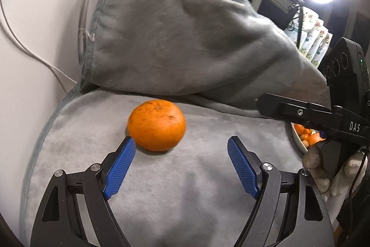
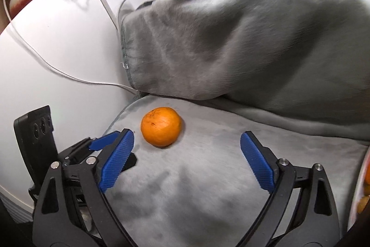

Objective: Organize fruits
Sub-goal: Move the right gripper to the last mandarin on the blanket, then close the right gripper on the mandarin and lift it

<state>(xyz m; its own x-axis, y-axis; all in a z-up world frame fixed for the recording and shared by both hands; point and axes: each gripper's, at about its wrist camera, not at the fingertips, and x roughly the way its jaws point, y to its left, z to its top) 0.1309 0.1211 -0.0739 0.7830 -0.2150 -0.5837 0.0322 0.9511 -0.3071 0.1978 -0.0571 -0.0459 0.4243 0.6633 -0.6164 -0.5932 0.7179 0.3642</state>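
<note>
A: Is any writing showing in these two views?

B: One piece only. In the left wrist view, white capital letters reading "DAS" are sitting on the black body of the right gripper (image 1: 289, 118), which is reaching in from the right edge.

A: Is anything else appearing on that tool?

B: No other letters or numbers are showing on it.

A: And the right wrist view?

B: Nothing readable is showing there. The black body of the left gripper (image 2: 111, 142) is coming in at the lower left, but no lettering is facing the camera.

A: Any labels on the surroundings?

B: None that I am managing to read.
</note>
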